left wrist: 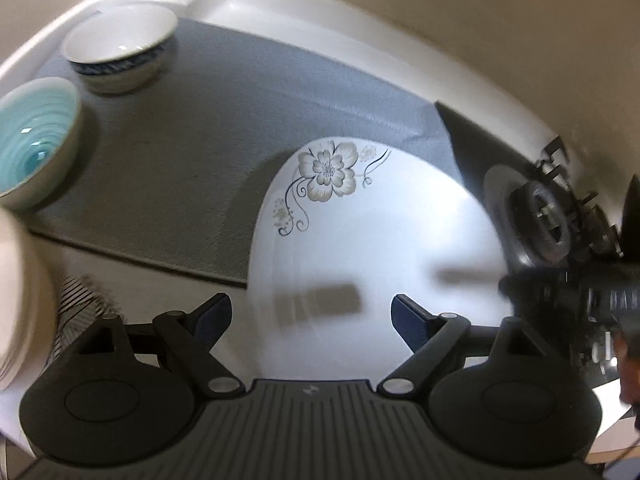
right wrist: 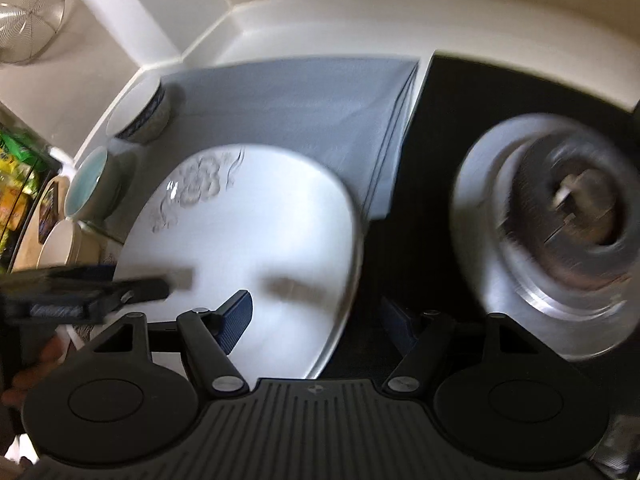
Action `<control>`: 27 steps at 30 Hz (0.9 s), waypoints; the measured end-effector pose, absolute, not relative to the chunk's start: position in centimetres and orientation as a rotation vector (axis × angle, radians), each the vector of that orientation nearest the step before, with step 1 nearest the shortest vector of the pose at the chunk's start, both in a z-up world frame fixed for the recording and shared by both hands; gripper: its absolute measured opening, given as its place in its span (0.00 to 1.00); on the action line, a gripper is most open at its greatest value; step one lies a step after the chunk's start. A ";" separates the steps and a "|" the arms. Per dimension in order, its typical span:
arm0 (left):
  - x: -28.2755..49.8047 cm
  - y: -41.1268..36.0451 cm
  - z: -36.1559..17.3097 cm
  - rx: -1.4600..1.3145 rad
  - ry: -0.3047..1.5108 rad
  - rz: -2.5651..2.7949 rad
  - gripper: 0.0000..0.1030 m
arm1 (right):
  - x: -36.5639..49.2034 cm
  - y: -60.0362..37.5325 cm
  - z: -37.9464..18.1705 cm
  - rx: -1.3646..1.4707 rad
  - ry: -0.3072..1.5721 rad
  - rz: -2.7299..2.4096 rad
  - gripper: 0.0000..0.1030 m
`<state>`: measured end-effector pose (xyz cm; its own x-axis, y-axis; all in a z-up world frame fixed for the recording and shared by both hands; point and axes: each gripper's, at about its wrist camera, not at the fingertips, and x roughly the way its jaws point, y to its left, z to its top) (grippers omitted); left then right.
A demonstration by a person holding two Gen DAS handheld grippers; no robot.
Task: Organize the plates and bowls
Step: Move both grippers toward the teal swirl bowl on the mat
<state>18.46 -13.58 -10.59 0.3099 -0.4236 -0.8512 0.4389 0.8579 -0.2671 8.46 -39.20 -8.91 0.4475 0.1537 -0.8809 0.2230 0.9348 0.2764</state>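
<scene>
**Both grippers hang open over the flowered plate**

The left gripper (left wrist: 311, 318) points steeply down with its jaws spread wide and nothing between them; only the white face of the flowered plate (left wrist: 372, 240) shows in the gap, with the shadows of the fingers falling on it. Whether the fingertips touch the plate cannot be told.

From the left of the left wrist view: a pale rounded dish edge (left wrist: 18, 300), blurred, sits at the frame's border over a striped cloth or pattern (left wrist: 78, 300). Behind it stands a teal bowl (left wrist: 34, 152) on the grey mat (left wrist: 208, 128), and just beyond that a white bowl with a blue band (left wrist: 120, 46) near the corner of the white counter (left wrist: 224, 8). The plate lies partly on the mat's near edge, its flower print towards the bowls. Further right are the black hob (left wrist: 464, 140) and a gas burner (left wrist: 540, 216).

The right gripper (right wrist: 316, 318) is also open and holds nothing. Its left finger hangs over the plate (right wrist: 256, 220); its right finger is over the hob (right wrist: 440, 140), so the plate's right rim lies between them. The burner (right wrist: 568, 220), motion-blurred, fills the right side. The left gripper's finger (right wrist: 136, 286) enters from the left edge above the plate.
</scene>
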 end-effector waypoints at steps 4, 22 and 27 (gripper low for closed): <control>16.7 -11.8 -8.5 0.012 1.059 -0.509 0.96 | 9.9 -38.1 -5.3 0.347 1.012 0.056 0.72; 14.8 1.6 -4.9 -0.089 1.001 -0.116 1.00 | 19.9 -21.7 -6.8 0.291 1.080 0.498 0.73; 18.0 6.5 -4.9 -0.111 0.989 -0.164 1.00 | 21.1 -17.6 -7.7 0.274 1.102 0.403 0.73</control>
